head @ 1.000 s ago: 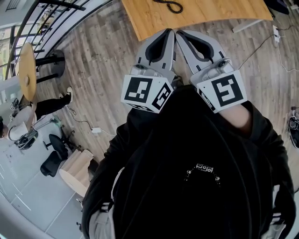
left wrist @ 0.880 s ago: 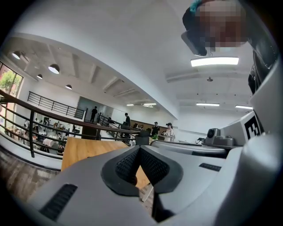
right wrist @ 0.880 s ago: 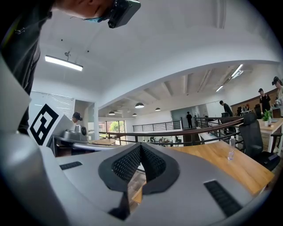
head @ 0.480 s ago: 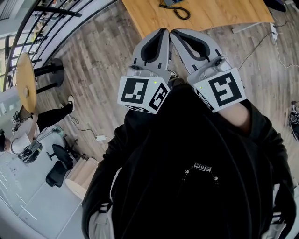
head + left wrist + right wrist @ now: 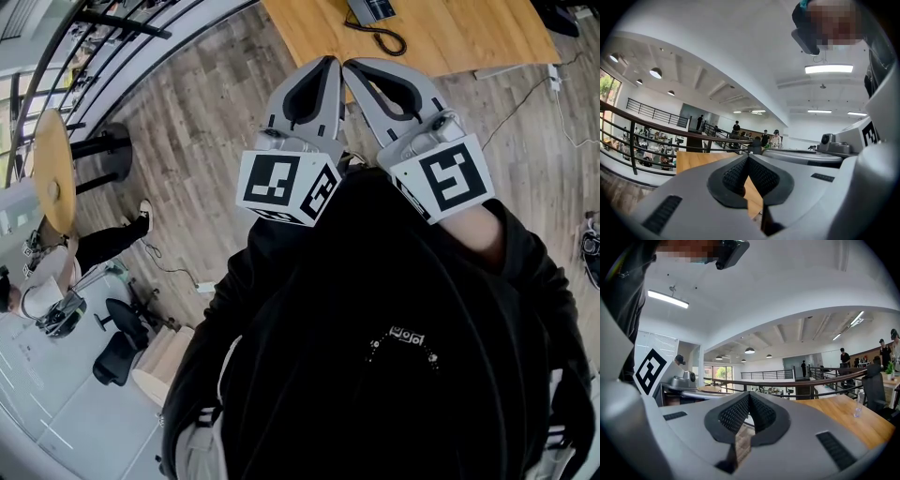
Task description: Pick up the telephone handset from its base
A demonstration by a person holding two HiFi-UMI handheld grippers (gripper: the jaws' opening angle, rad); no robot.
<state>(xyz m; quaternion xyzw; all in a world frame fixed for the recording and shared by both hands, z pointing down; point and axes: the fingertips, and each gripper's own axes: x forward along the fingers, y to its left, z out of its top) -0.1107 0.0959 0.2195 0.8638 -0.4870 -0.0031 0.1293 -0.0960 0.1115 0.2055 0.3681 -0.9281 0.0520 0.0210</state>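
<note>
Evidently the approach is the step in hand. The telephone (image 5: 372, 9) sits on the wooden table (image 5: 469, 33), its handset presumably on the base and its coiled cord (image 5: 389, 40) trailing toward the table's near edge. The left gripper (image 5: 330, 64) and right gripper (image 5: 349, 66) hang short of that table, jaws pressed together, empty. Next, one must reach over the table and open. The white print on the person's black top (image 5: 410, 335) is unreadable.

Dark telephone (image 5: 370, 9), tan wooden table (image 5: 469, 37), grey-brown plank floor (image 5: 206, 122), black jacket (image 5: 375, 281).
</note>
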